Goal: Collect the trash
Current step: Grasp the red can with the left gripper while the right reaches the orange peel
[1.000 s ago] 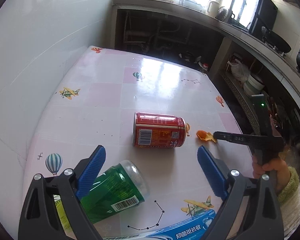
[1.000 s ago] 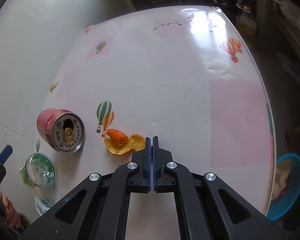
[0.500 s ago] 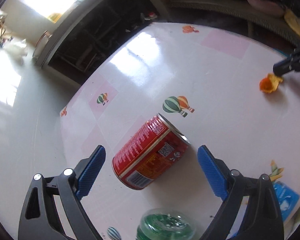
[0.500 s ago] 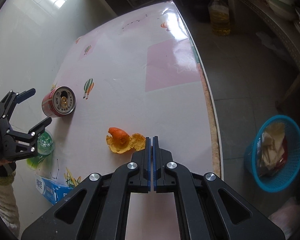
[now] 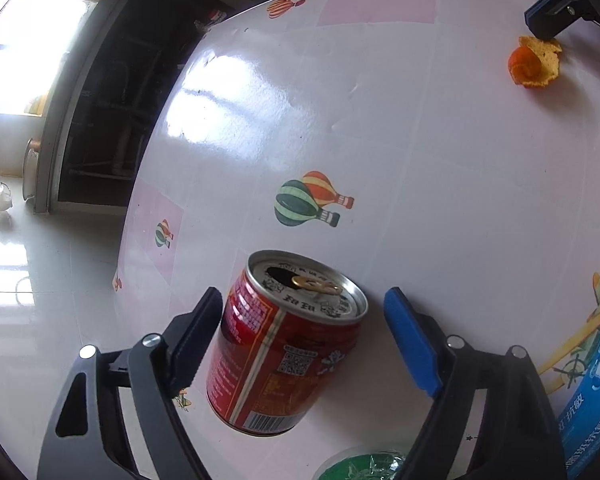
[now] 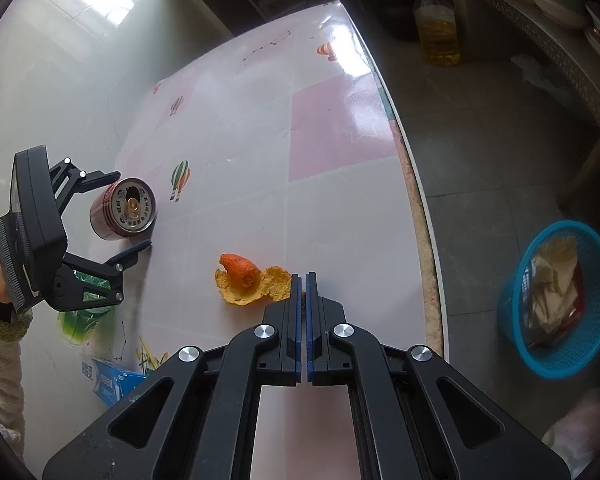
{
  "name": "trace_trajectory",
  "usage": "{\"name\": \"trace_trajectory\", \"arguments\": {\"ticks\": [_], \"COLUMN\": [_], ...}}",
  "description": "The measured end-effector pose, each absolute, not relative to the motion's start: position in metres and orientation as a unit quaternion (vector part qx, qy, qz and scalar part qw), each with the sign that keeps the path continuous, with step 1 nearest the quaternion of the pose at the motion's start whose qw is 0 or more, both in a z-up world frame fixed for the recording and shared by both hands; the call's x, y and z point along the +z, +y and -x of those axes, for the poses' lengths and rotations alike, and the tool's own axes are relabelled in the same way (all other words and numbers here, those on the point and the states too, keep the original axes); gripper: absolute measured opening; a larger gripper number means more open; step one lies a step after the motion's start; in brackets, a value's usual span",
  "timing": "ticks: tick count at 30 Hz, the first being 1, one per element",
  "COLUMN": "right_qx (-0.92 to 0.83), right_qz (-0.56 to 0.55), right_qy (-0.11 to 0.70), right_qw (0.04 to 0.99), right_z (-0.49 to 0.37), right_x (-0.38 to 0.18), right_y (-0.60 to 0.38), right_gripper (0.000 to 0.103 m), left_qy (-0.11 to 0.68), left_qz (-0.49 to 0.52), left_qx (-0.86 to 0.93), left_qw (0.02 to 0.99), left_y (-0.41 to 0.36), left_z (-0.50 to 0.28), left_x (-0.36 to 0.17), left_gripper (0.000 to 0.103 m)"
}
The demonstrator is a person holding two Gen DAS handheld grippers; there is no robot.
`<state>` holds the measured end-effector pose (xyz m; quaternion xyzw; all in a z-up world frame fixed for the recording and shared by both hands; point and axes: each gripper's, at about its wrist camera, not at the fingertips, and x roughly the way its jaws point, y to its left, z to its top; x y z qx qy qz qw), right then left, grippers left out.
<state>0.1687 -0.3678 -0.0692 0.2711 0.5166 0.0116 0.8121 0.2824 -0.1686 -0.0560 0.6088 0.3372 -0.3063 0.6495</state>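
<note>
A red drink can [image 5: 284, 360] lies on its side on the pink-and-white table [image 5: 420, 140], its opened top facing away from me. My left gripper [image 5: 304, 300] straddles the can and its jaws are closing; a gap still shows at the blue right pad [image 5: 408, 344]. The right wrist view shows the same can [image 6: 124, 208] between the left gripper's fingers [image 6: 131, 210]. My right gripper [image 6: 303, 280] is shut and empty, its tips at the edge of a curled orange peel [image 6: 252, 280]. The peel [image 5: 534, 66] also shows far right in the left wrist view, under the right gripper's tips [image 5: 540, 16].
A green plastic bottle [image 6: 84, 320] and a blue packet [image 6: 108, 380] lie near the left hand. The table edge [image 6: 416, 208] runs to the right of the peel. On the floor beyond it stand a blue basket [image 6: 560, 300] holding rubbish and an oil bottle [image 6: 436, 28].
The left gripper rolled, dropped and moved in until the red can lies between its fingers, and its jaws narrowed. The right gripper drew back from the peel, then stayed still and shut.
</note>
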Motion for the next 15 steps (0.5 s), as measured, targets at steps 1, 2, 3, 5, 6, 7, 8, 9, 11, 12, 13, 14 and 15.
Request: {"name": "trace_trajectory", "arguments": {"ticks": [1, 2, 3, 5, 6, 7, 8, 9, 11, 12, 13, 14, 15], "right_qx": [0.011, 0.012, 0.012, 0.013, 0.013, 0.014, 0.014, 0.015, 0.016, 0.016, 0.017, 0.017, 0.017], "right_qz": [-0.271, -0.271, -0.272, -0.273, -0.274, -0.275, -0.276, -0.276, -0.277, -0.278, -0.281, -0.284, -0.288], "right_qy": [0.517, 0.516, 0.516, 0.516, 0.516, 0.516, 0.516, 0.516, 0.516, 0.515, 0.515, 0.514, 0.513], "right_qw": [0.812, 0.812, 0.812, 0.812, 0.812, 0.811, 0.811, 0.811, 0.810, 0.810, 0.810, 0.809, 0.808], "right_z": [-0.168, -0.168, -0.168, -0.168, -0.167, -0.167, -0.166, -0.166, -0.165, -0.164, -0.163, -0.162, -0.162], "right_x": [-0.069, -0.069, -0.069, -0.069, -0.069, -0.069, -0.069, -0.069, -0.070, -0.070, -0.070, -0.070, -0.071], "right_y": [-0.368, -0.368, -0.367, -0.367, -0.367, -0.367, -0.367, -0.367, -0.367, -0.367, -0.367, -0.367, -0.368], "right_gripper": [0.000, 0.000, 0.000, 0.000, 0.000, 0.000, 0.000, 0.000, 0.000, 0.000, 0.000, 0.000, 0.000], "left_qy": [0.334, 0.332, 0.335, 0.341, 0.340, 0.337, 0.334, 0.331, 0.325, 0.322, 0.321, 0.323, 0.327], "left_qz": [-0.611, -0.612, -0.609, -0.599, -0.595, -0.591, -0.586, -0.580, -0.561, -0.546, -0.528, -0.503, -0.477], "left_qx": [-0.302, -0.299, -0.299, -0.304, -0.306, -0.308, -0.310, -0.311, -0.315, -0.322, -0.329, -0.337, -0.348], "left_qw": [0.651, 0.652, 0.654, 0.658, 0.660, 0.665, 0.670, 0.676, 0.693, 0.703, 0.714, 0.727, 0.738], "left_y": [-0.168, -0.169, -0.170, -0.170, -0.170, -0.170, -0.171, -0.171, -0.172, -0.172, -0.172, -0.172, -0.173], "left_z": [-0.284, -0.285, -0.285, -0.285, -0.285, -0.282, -0.280, -0.278, -0.273, -0.270, -0.267, -0.265, -0.262], "left_x": [-0.056, -0.056, -0.054, -0.051, -0.049, -0.048, -0.045, -0.040, -0.029, -0.021, -0.013, -0.004, 0.004], "left_gripper": [0.073, 0.070, 0.070, 0.069, 0.069, 0.069, 0.069, 0.069, 0.069, 0.068, 0.068, 0.068, 0.067]}}
